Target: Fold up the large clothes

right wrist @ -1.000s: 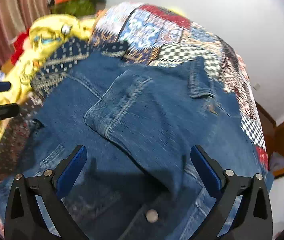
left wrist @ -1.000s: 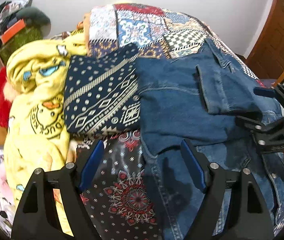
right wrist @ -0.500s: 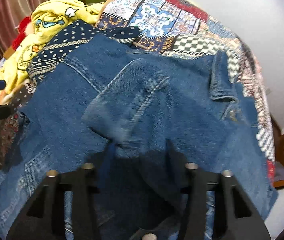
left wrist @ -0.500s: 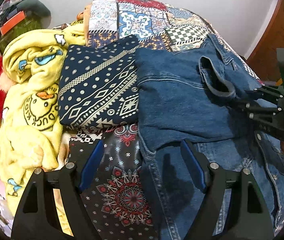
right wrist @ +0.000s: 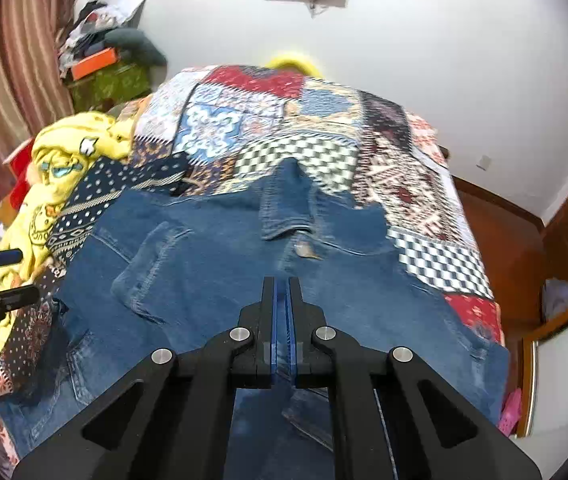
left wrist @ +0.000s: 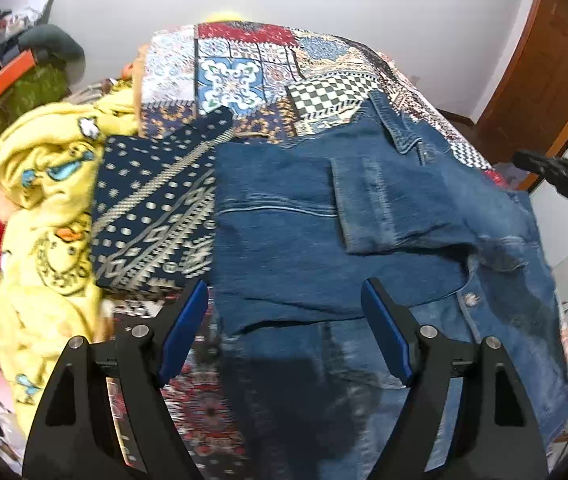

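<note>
- The denim jacket lies spread over the near half of the bed, on a patchwork bedspread, with one sleeve folded across its body and the collar toward the far end.
- Just left of it sits a folded navy patterned cloth, touching the denim's left edge; farther left is a crumpled yellow cartoon blanket.
- The left gripper hovers above the jacket's near-left part with its blue pads spread wide, holding nothing.
- The right gripper has its fingers pressed together over the jacket's near-right side; whether any denim is pinched between them cannot be told from these views.
- Judged by its look, the denim is thick and fairly heavy, soft enough to drape yet stiff at seams, collar and button placket, so folds should hold but layers will resist bending.
- Sensible holds would be the hem corners or the shoulder seams, where doubled stitching gives the pads purchase; a single pinch mid-panel would likely let the weight sag and drag the sleeve loose.
</note>
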